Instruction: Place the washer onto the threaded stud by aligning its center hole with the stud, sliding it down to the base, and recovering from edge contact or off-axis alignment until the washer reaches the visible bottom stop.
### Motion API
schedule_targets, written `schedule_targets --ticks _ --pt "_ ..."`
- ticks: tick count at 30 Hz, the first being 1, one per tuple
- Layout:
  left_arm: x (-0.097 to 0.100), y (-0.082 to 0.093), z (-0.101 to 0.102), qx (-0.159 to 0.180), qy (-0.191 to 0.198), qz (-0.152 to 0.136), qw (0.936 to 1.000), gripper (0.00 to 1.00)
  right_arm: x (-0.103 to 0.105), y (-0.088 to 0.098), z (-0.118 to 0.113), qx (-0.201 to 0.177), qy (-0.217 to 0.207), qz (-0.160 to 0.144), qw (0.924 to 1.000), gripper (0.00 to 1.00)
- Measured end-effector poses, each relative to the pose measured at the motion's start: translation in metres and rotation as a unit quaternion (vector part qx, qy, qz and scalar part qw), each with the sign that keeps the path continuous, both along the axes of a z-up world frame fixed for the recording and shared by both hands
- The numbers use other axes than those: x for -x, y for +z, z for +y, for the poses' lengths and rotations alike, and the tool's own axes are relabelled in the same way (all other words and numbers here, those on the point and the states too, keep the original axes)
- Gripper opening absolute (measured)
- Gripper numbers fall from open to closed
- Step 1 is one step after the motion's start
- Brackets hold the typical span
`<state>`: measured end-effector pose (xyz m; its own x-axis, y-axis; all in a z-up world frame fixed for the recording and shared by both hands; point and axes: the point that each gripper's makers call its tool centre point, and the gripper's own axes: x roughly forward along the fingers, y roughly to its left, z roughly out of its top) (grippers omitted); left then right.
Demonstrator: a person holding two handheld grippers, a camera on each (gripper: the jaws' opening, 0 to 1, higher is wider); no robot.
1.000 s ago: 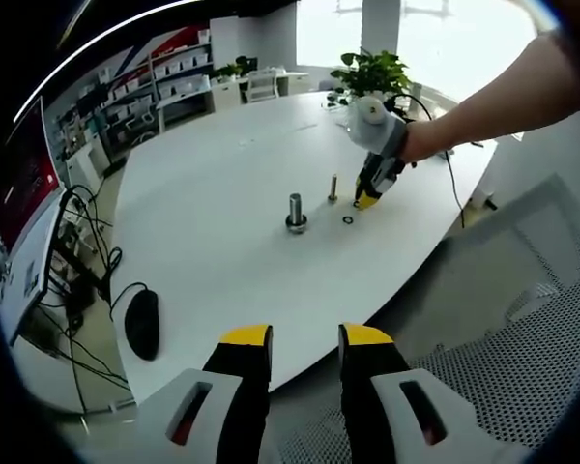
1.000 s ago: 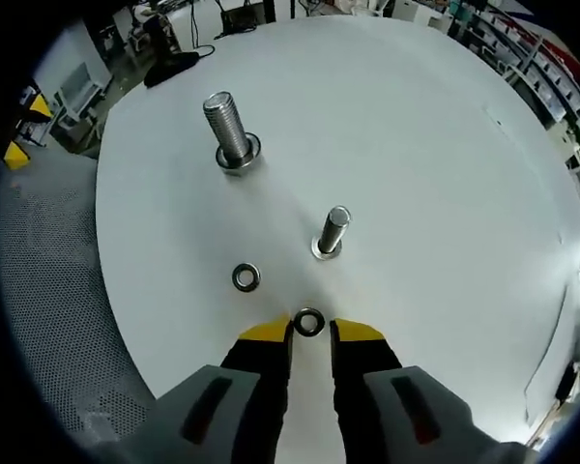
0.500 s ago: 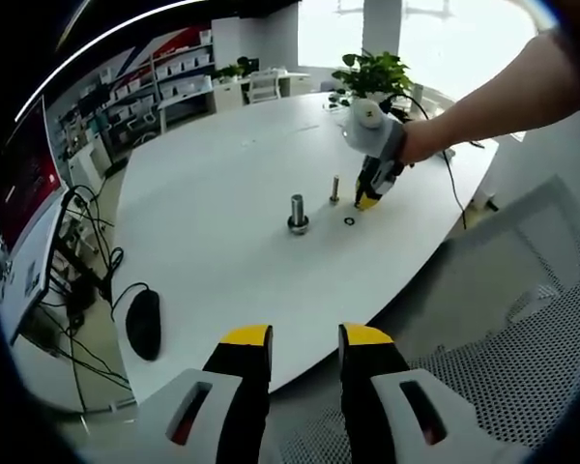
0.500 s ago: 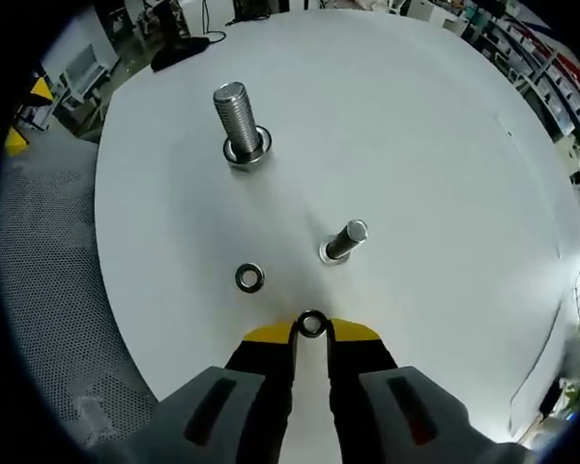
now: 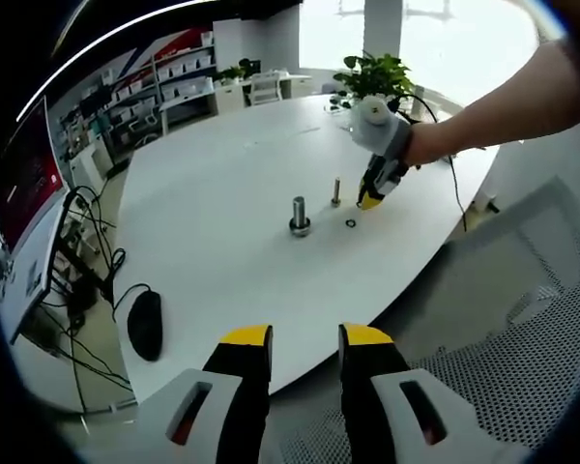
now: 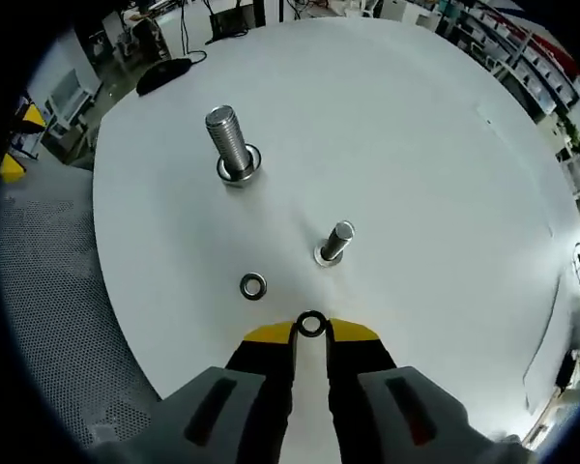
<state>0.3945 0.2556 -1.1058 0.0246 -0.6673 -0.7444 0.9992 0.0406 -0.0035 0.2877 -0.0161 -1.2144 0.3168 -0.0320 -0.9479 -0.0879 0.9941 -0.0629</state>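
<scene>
White and round, the table [image 6: 445,174] takes most of the right gripper view, and around it in the left gripper view stands an office room with shelves [image 5: 164,87] and a green plant [image 5: 375,72] at the far side.

On the left of the left gripper view, a red screen [image 5: 24,184] stands beside the table, and cables hang near it. A black mouse [image 5: 144,324] lies on the near left part of the table. Below, the left gripper [image 5: 304,338] shows its yellow-tipped jaws a little apart, with nothing between them; it hangs off the table edge, above a grey perforated floor [image 5: 522,367].

In the right gripper view, going from left to right, a thick threaded stud [image 6: 230,145] stands upright with a washer already around its base. Lower, a loose washer [image 6: 253,286] lies flat on the table, apart from both studs. Next, the right gripper [image 6: 310,333] has its jaws closed narrowly on another washer [image 6: 310,323], which sits between the yellow tips. This washer is near the thin stud [image 6: 334,242] but not touching it. The thin stud leans in this view, and a ring is at its base.

On the right of the left gripper view, a person's arm [image 5: 503,101] reaches over the table and holds the right gripper beside the thin stud.
</scene>
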Motion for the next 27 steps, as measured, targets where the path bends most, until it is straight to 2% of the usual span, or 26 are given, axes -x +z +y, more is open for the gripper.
schedule_targets --ticks 4,8,12,24,27 --pt "0.002 0.003 0.0 0.003 -0.002 0.001 1.0 0.25 -0.016 0.029 -0.001 0.001 -0.015 -0.038 0.9992 0.14" --pt "0.002 0.003 -0.001 0.006 -0.004 0.0 1.0 0.25 -0.022 0.032 -0.001 0.009 -0.01 -0.045 0.9989 0.14" --pt "0.003 0.005 0.0 0.007 -0.004 0.0 1.0 0.25 -0.031 0.044 -0.001 0.018 -0.001 -0.055 0.9983 0.14" --pt "0.002 0.004 -0.002 0.008 -0.004 0.0 1.0 0.25 -0.046 0.035 -0.001 0.024 0.024 -0.049 0.9982 0.14" --pt "0.002 0.003 -0.002 0.009 -0.004 0.001 1.0 0.25 -0.043 0.033 -0.002 0.027 0.026 -0.041 0.9985 0.14"
